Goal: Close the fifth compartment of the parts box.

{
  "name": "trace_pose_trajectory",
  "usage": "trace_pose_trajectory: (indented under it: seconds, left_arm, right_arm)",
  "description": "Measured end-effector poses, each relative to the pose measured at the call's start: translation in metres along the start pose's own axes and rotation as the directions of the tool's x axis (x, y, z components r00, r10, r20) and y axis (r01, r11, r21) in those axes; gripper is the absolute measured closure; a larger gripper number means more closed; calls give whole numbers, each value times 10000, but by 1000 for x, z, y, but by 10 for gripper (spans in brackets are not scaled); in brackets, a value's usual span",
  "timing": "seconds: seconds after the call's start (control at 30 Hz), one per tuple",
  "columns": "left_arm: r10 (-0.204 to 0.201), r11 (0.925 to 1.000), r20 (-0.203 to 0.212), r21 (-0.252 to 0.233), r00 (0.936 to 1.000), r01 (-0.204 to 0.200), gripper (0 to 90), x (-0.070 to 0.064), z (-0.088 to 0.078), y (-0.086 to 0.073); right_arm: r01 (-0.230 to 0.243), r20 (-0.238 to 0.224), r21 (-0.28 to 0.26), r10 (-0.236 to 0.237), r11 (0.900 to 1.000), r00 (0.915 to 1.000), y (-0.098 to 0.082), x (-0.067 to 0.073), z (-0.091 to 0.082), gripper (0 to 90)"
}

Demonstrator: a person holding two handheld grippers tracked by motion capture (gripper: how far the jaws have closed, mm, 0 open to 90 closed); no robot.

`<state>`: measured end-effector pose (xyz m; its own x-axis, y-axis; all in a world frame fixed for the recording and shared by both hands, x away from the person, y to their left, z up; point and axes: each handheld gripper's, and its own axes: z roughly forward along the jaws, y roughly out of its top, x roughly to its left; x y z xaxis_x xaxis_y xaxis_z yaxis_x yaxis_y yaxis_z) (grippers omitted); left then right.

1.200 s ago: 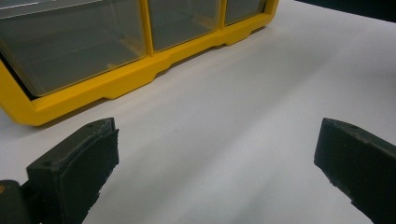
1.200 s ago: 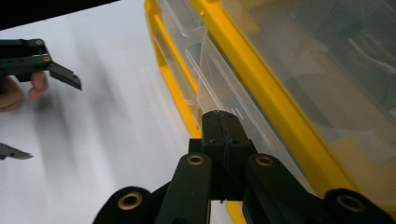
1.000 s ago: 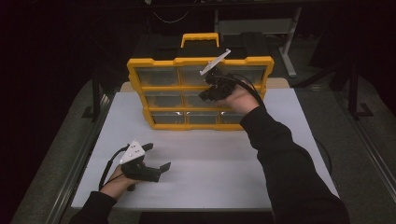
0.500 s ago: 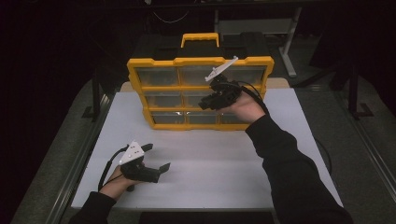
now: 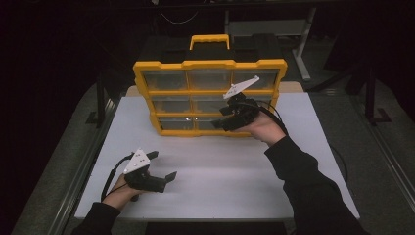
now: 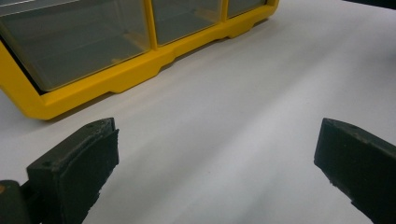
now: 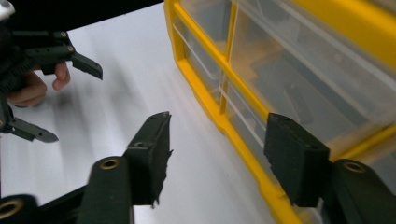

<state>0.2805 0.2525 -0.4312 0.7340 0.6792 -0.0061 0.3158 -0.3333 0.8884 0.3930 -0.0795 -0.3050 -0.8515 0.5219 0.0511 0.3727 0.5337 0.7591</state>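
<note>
The desk [image 5: 205, 186] is carrying a white sheet, and a yellow organiser case [image 5: 210, 98] is standing upright toward its far side, handle up, clear drawer fronts facing the person, presumably so the drawers can be reached from the front.

The right gripper [image 5: 226, 123] is hovering at the case's lower right drawers. Its fingers have just been opening and are standing apart with nothing between them, likely preparing to take a drawer front.

The left gripper [image 5: 164, 169] is resting low on the near left of the desk, well apart from the case, fingers open and empty, seemingly waiting.

The right gripper view is showing the bottom drawer [image 7: 243, 123] just beyond its fingers [image 7: 294, 163], a closeness the high view is leaving unclear. The left gripper view is showing bare desk between its wide fingers [image 6: 74, 172].
</note>
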Motion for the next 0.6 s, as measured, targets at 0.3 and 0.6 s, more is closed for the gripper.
trace_pose_trajectory:
  seconds: [0.3,0.6]
  left_arm:
    - [34,10000,30,14,10000,-34,0,2,-1,0]
    - [-3,10000,70,24,10000,2,0,2,-1,0]
  right_arm:
    - [-249,326,-366,261,9990,9991,-28,3,1,252]
    - [-613,541,-601,646,9963,9964,-64,8,4,131]
